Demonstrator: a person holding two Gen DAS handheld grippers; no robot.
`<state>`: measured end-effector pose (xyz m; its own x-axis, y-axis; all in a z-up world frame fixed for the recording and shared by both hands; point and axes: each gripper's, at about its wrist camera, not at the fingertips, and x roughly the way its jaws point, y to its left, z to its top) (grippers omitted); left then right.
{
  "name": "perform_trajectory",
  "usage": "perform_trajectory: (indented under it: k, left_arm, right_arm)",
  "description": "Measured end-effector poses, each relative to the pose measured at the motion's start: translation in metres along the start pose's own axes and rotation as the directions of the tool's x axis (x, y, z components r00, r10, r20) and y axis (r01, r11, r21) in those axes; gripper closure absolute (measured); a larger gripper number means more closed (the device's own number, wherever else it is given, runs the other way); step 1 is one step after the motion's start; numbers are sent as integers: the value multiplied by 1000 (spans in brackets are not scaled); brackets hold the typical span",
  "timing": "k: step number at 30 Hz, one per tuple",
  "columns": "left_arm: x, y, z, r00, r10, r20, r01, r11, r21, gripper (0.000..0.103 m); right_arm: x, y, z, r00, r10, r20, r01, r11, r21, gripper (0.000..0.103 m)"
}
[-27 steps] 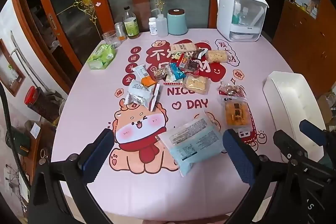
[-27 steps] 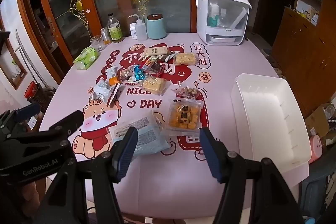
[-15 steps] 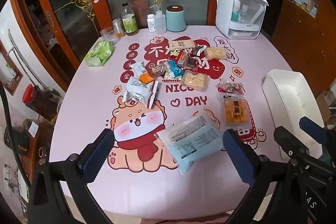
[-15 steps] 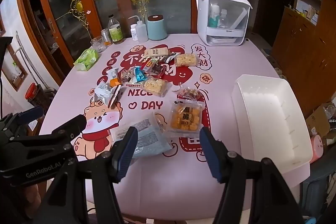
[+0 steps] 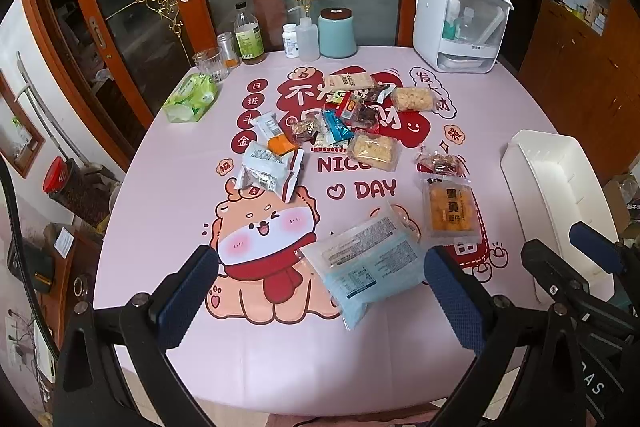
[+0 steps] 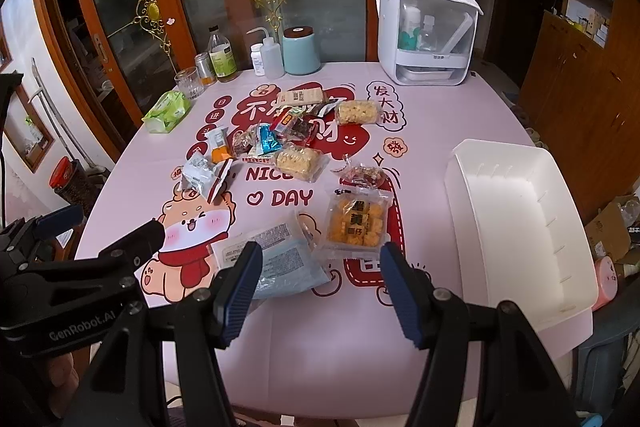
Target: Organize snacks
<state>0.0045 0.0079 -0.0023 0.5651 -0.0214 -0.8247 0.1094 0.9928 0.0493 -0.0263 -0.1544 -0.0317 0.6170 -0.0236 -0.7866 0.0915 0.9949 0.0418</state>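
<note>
Several wrapped snacks lie scattered on the pink printed tablecloth [image 5: 168, 211]. Nearest me are a light blue packet [image 5: 368, 267] [image 6: 280, 259] and an orange snack pack [image 5: 450, 211] [image 6: 356, 221]. A cluster of small snacks [image 5: 340, 123] [image 6: 280, 135] lies mid-table. An empty white bin [image 5: 556, 195] [image 6: 516, 223] stands at the right edge. My left gripper [image 5: 320, 295] is open and empty above the near edge, by the blue packet. My right gripper [image 6: 320, 287] is open and empty, just short of the orange pack.
At the back stand a white dispenser box [image 5: 460, 23], a teal canister [image 5: 338, 33], bottles [image 5: 248, 35] and a glass [image 5: 208, 65]. A green tissue pack [image 5: 190, 99] lies back left. Wooden cabinets [image 6: 580, 75] stand to the right.
Both grippers have drifted slightly back and up from the table. Both stay open and no snack has moved.
</note>
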Motion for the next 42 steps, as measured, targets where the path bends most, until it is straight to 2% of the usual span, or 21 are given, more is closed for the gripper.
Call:
perform_trajectory:
  k: [42]
  left_arm:
    - [1, 1, -4, 1000, 0, 1, 0, 1000, 1, 1]
  right_arm:
    - [1, -1, -12, 1000, 21, -4, -21, 1000, 10, 41]
